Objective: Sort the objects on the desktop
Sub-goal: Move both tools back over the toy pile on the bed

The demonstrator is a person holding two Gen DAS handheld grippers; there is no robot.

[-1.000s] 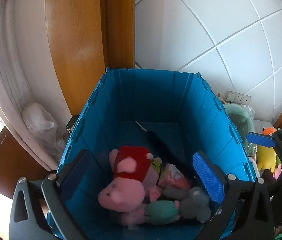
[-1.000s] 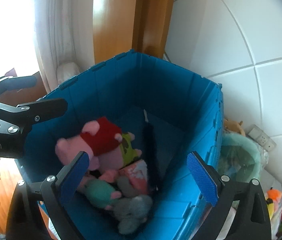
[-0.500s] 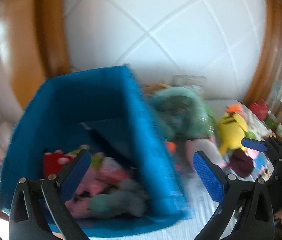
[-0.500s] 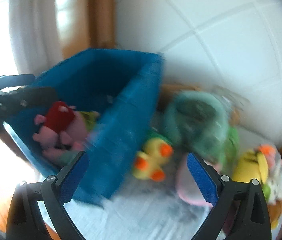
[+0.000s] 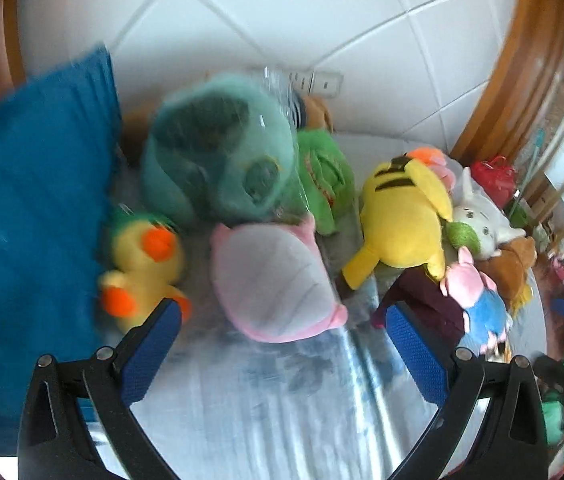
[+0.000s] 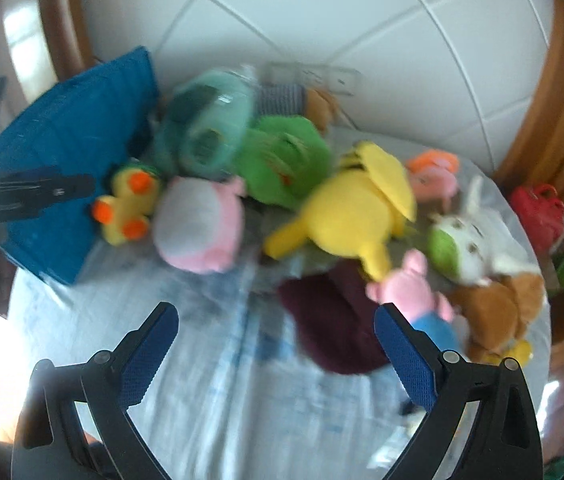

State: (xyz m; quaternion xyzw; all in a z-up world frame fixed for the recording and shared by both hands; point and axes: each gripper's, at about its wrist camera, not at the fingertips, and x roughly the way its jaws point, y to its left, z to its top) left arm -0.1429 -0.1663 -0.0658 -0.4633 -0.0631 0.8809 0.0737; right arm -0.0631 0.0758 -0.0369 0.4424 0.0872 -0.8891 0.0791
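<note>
At the far left stands the blue bin (image 5: 30, 208), on the pale cloth-covered table (image 5: 282, 412); from this angle I see only its outer wall, so I cannot tell what is already inside it. Just beside that wall lies the yellow duck (image 5: 142, 268) with its orange beak and feet, and behind it the big teal plush in clear wrap (image 5: 218, 160). Next along is the pink-and-grey round plush (image 5: 274, 284), closest to my left gripper (image 5: 282, 344), whose two blue pads stand spread wide with nothing between them. Behind that, the green plush (image 6: 285, 160), then the yellow long-eared plush (image 6: 349, 208) sprawled over the middle of the heap. Below it a dark maroon cloth (image 6: 329, 320) lies flat, and my right gripper (image 6: 276, 344) hovers over the table near it, also spread apart and empty. Further right come the small pink pig in blue (image 6: 417, 296), the white-and-green plush (image 6: 465, 240) and the brown plush (image 6: 497, 308) (there is more clutter past the table edge, too blurred to name). Judging by this pile, most of the sorting is still ahead: close to a dozen toys lie loose on the table, none of them in my grip. The duck or the pink round one looks like the handiest next pick.
</note>
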